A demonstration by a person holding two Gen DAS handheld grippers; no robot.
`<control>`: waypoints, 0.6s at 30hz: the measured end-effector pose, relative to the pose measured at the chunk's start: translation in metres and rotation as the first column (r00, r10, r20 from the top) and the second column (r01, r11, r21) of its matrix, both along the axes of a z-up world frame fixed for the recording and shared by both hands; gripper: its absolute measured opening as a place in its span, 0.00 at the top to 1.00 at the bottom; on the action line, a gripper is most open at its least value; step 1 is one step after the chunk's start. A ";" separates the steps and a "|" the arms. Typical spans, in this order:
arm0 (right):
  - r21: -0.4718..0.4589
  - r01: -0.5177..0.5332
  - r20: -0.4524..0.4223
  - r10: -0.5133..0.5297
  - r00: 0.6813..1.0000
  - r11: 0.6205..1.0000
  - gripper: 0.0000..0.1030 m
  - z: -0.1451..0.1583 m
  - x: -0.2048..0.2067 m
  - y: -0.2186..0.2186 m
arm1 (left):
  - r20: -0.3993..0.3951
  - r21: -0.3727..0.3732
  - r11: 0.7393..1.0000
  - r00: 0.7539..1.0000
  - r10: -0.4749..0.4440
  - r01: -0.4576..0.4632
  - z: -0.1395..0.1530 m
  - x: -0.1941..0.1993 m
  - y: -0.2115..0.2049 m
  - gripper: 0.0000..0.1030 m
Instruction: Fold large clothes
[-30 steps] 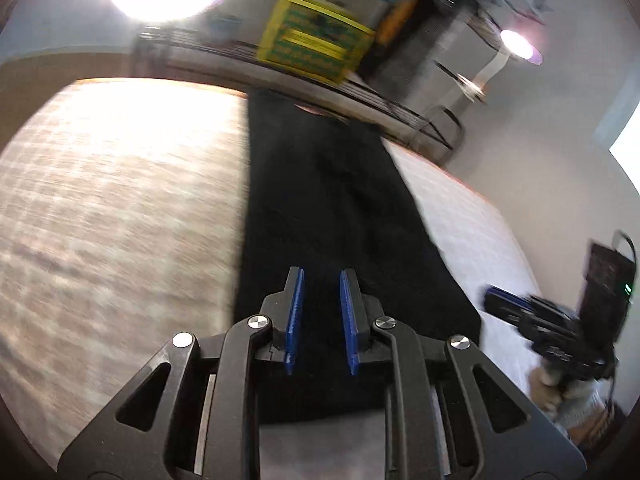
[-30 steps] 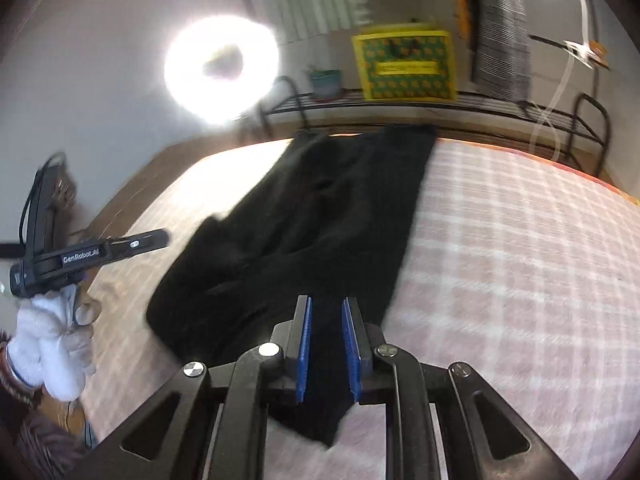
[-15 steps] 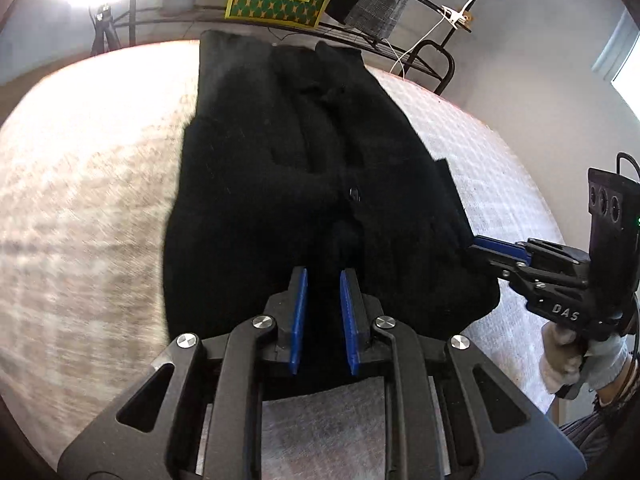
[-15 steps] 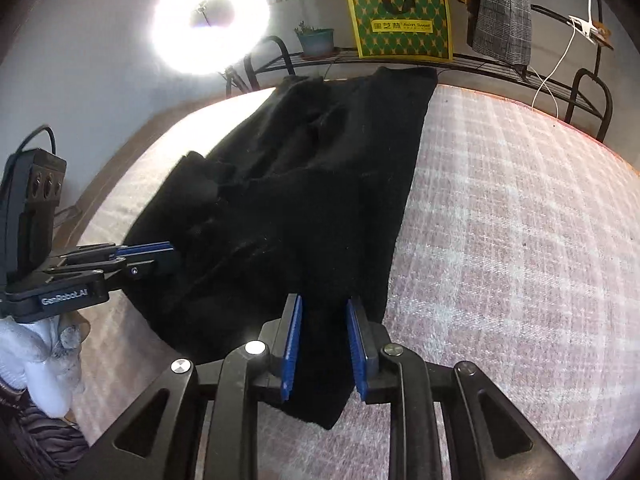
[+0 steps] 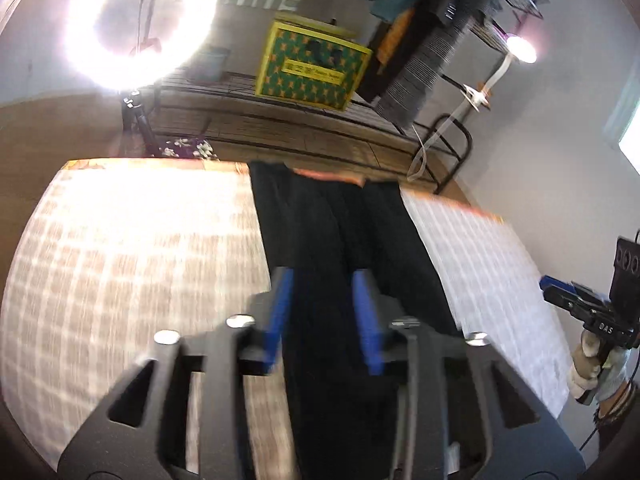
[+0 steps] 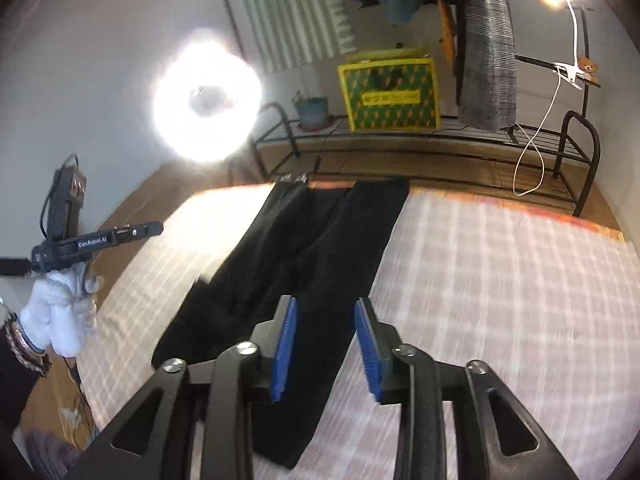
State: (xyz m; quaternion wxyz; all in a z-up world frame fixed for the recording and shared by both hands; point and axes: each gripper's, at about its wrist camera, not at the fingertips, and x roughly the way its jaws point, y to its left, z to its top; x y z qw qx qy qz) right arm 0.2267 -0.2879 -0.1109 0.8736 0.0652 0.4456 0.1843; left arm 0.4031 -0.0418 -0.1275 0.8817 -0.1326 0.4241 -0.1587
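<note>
A long black garment (image 5: 340, 240) lies flat along the checked bed (image 5: 132, 264), reaching the far edge. It also shows in the right wrist view (image 6: 312, 256). My left gripper (image 5: 324, 304) is open and empty, raised above the garment's near end. My right gripper (image 6: 326, 332) is open and empty, above the garment's near right edge. Each gripper shows in the other's view: the right gripper (image 5: 576, 300) off the bed's right side, the left gripper (image 6: 132, 232) off the bed's left side.
A bright ring light (image 6: 208, 100) stands beyond the bed's far left corner. A metal rack (image 6: 440, 148) along the far wall holds a yellow-green box (image 6: 390, 96), a potted plant (image 6: 312, 112) and hanging clothes (image 6: 486, 44). A white cable (image 6: 536, 152) hangs at the right.
Both grippers have lifted and opened wider, and both cameras have tilted up. The garment now lies longer and narrower along the bed.
</note>
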 end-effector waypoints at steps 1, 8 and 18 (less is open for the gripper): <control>0.008 0.012 0.001 -0.012 1.000 1.000 0.64 0.001 0.013 -0.004 | 0.003 -0.013 1.000 1.000 0.013 -0.013 -0.003 0.015 0.003 0.61; 0.030 0.060 -0.034 -0.059 0.998 0.998 0.62 -0.037 0.121 -0.019 | -0.073 -0.103 0.992 0.995 0.067 -0.075 -0.056 0.118 0.012 0.61; 0.089 0.124 -0.133 -0.111 0.985 0.988 0.55 -0.137 0.242 -0.021 | -0.156 -0.115 0.989 0.985 0.076 -0.095 -0.137 0.202 0.009 0.50</control>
